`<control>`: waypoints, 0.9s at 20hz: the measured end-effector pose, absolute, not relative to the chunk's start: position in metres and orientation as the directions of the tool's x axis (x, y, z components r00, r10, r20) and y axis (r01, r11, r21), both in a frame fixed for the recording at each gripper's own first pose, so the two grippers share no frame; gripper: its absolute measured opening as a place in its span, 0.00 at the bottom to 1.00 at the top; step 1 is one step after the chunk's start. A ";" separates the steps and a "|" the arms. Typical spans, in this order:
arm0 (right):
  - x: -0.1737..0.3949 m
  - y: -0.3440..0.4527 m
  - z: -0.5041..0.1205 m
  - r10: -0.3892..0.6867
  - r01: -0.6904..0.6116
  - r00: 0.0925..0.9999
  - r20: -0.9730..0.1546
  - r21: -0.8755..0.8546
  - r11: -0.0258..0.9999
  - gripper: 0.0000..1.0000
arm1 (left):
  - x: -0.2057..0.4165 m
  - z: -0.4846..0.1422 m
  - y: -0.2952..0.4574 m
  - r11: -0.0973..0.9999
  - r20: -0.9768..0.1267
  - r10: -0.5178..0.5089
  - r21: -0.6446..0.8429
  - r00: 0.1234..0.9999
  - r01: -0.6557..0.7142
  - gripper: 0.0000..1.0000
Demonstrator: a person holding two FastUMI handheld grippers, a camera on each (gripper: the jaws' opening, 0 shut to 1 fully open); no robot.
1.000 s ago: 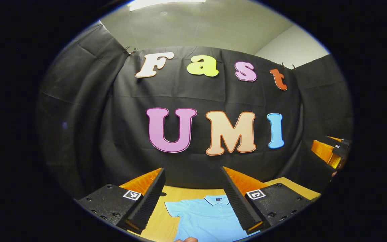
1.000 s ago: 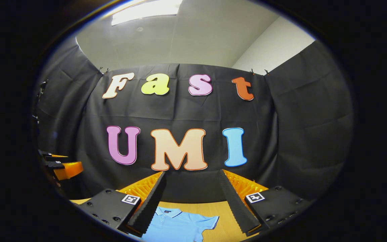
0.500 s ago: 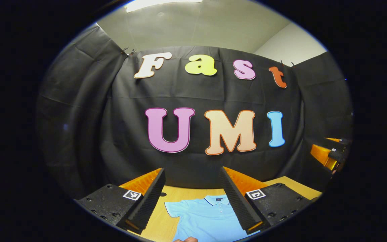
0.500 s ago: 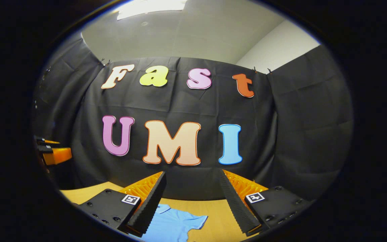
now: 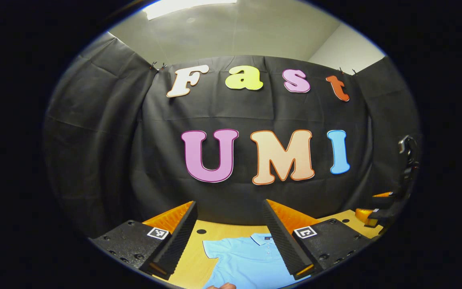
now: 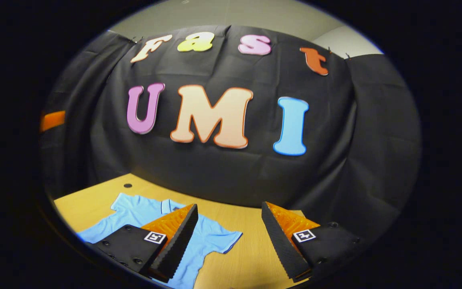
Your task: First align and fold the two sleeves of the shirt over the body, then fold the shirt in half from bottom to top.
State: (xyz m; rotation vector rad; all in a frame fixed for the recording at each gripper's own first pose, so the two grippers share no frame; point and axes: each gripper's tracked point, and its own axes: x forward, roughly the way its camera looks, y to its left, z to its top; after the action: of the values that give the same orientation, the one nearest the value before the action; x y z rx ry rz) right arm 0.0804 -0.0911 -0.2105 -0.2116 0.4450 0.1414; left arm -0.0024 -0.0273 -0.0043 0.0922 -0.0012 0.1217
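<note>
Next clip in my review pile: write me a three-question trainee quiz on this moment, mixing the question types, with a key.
1. True or false: the left gripper is shut on the shirt.
2. Multiple choice: in the right gripper view, the shirt's sleeve nearest the right gripper is A) folded over the body, B) spread flat on the table, C) pinched between the fingers.
3. Short answer: which part of the shirt lies nearest the booth wall in the left gripper view?

Key
1. False; both grippers are open, above the shirt and gripping nothing.
2. B.
3. The collar.
</note>
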 end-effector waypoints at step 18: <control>0.128 -0.107 -0.457 -0.066 -0.072 0.667 -0.742 -0.152 0.986 0.99 | 0.014 -0.034 0.049 0.958 -0.097 0.270 0.128 0.958 -0.257 0.96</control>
State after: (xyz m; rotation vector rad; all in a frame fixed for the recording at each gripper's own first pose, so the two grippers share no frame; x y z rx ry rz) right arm 0.1280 -0.1070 -0.4574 -0.1743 0.8419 0.0036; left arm 0.0140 0.0487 -0.0342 0.1150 0.1142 0.2683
